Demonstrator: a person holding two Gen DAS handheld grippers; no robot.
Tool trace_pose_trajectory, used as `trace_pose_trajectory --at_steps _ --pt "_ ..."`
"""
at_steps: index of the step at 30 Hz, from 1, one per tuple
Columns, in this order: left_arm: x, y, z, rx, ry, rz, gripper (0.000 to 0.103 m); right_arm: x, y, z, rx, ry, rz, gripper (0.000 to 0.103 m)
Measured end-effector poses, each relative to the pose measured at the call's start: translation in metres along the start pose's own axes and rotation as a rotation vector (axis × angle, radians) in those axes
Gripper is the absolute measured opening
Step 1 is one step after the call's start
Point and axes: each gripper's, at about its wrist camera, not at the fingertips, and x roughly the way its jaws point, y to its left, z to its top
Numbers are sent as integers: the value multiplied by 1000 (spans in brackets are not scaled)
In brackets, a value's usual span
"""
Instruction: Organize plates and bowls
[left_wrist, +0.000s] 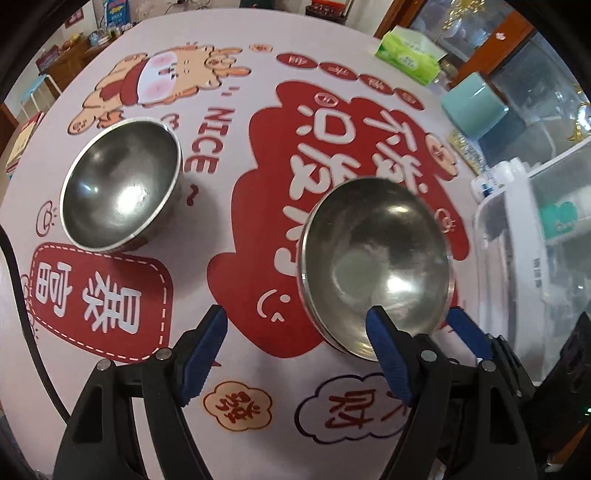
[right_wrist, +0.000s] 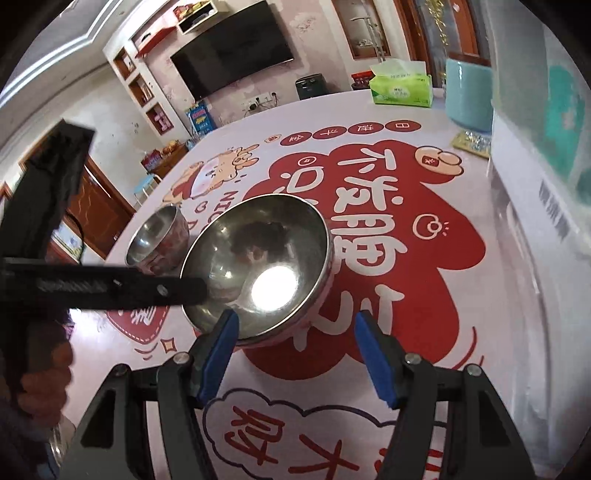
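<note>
My left gripper (left_wrist: 295, 332) gapes, empty, its right finger over the near bowl (left_wrist: 376, 266) rim | right gripper (right_wrist: 295, 332) likewise open | far bowl (left_wrist: 122, 184) apart on tablecloth (left_wrist: 236, 206) | clear bin (left_wrist: 535, 236), tissue pack (left_wrist: 410, 55) beyond.

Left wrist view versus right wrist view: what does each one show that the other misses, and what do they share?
Only the left wrist view shows the full inside of the smaller steel bowl and a black cable at the left edge.

Only the right wrist view shows the wall-mounted TV, the shelves beside it, and the left gripper's black body crossing the frame.

Both show the larger steel bowl on the red-and-white printed tablecloth, the green tissue box, the teal cup, and open jaws holding nothing.
</note>
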Motion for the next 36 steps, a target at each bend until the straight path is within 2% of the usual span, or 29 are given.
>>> trace_pose_trajectory --at_steps 5,13,17,23,28,36 --pt "21 3 1 -25 35 13 76 5 -4 -1 19 -10 26 65" --pt "44 -3 -2 -31 72 -7 75 8 -21 -5 64 -10 30 63" --pt "51 -7 -4 -38 74 -28 71 8 -28 -8 84 -4 26 51" --pt "51 -12 -6 -41 70 -65 56 9 -32 -9 102 11 32 29" --pt "46 -15 -10 -38 70 -104 35 9 -30 -12 103 22 49 19" --pt "42 -15 -17 -36 65 -112 30 7 -27 -13 95 33 53 7"
